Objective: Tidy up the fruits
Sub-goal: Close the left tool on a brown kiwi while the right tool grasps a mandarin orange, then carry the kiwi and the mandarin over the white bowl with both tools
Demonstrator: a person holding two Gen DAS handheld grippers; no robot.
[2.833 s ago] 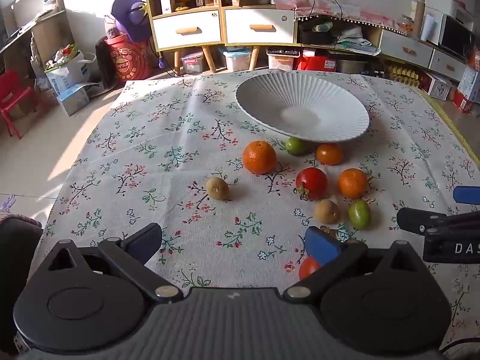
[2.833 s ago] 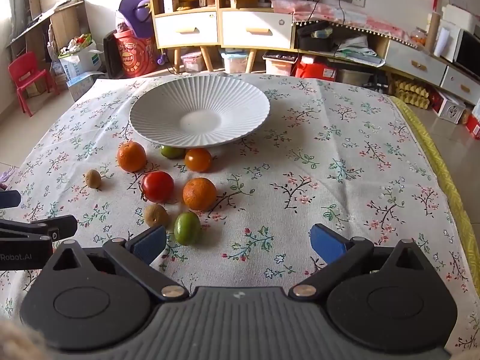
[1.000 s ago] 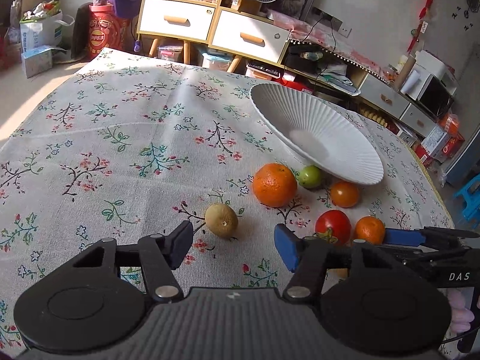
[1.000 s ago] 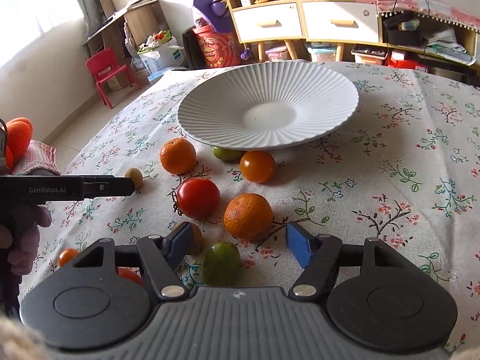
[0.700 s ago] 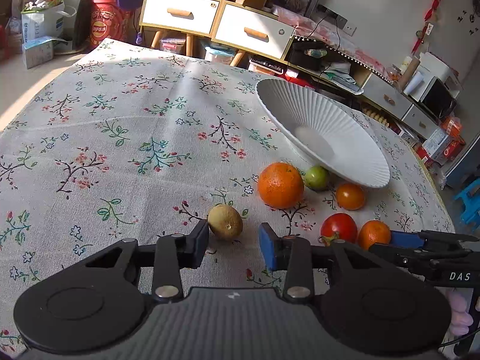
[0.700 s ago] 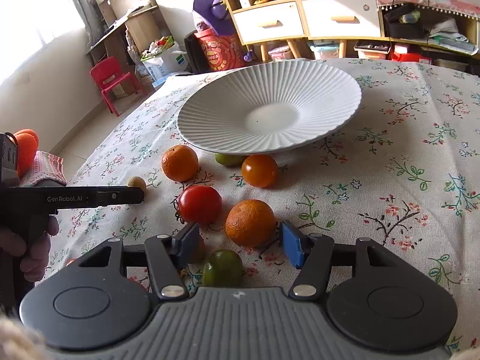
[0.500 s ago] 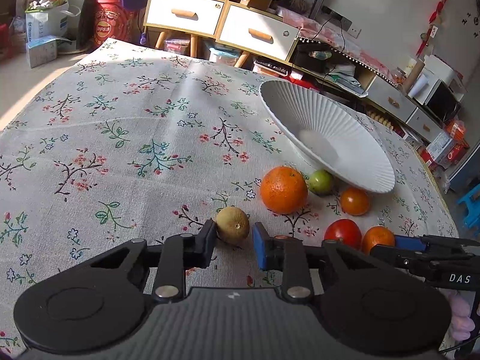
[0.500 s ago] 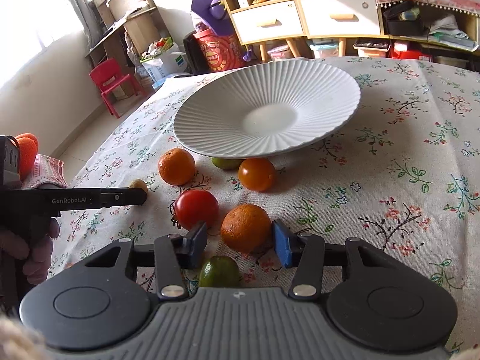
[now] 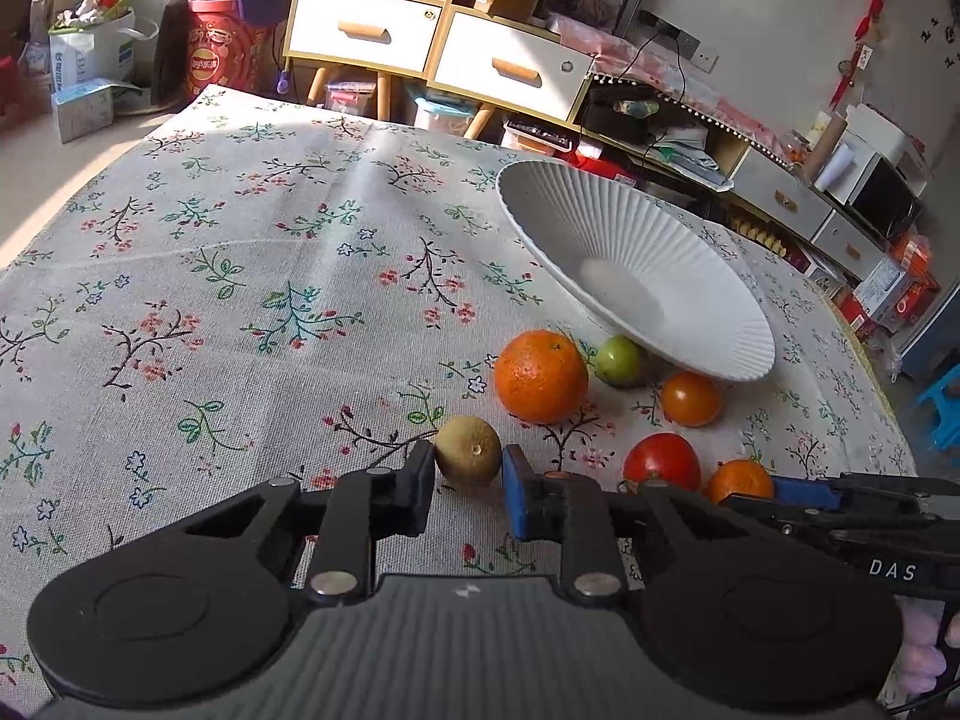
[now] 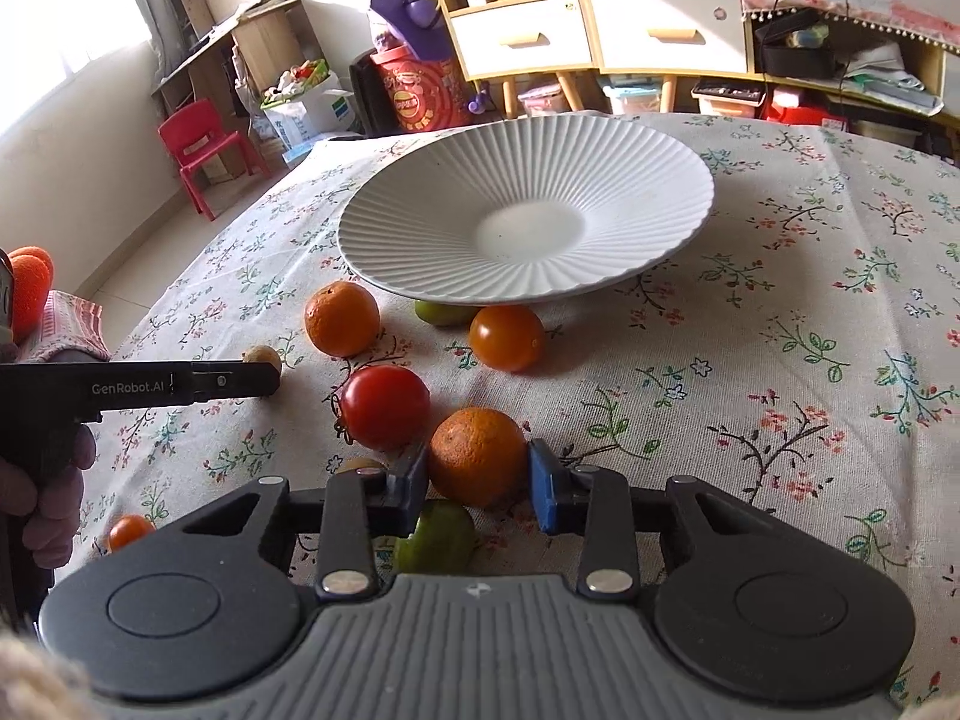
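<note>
A white ribbed plate [image 9: 672, 240] [image 10: 600, 180] stands on the floral tablecloth with fruit in front of it. My left gripper [image 9: 467, 483] is shut on a small brown kiwi [image 9: 468, 459]; the kiwi also shows in the right wrist view [image 10: 263, 355]. My right gripper [image 10: 479, 483] is shut on an orange [image 10: 477, 457] [image 9: 741, 480]. Close by lie a bigger orange [image 9: 540, 376] [image 10: 342, 318], a red tomato [image 9: 662, 462] [image 10: 386, 408], an orange tomato [image 9: 690, 399] [image 10: 507, 338] and a green fruit [image 9: 620, 360] [image 10: 441, 312] under the plate's rim.
Another green fruit [image 10: 435, 537], a brown fruit [image 10: 359, 465] and a small orange tomato [image 10: 129, 531] lie near my right gripper. The tablecloth [image 9: 240, 276] is bare to the left. Drawers [image 9: 432, 54] and a red chair [image 10: 201, 150] stand beyond the table.
Both grippers moved forward and closed: the left onto the kiwi, the right onto the orange. The other fruit has not moved.
</note>
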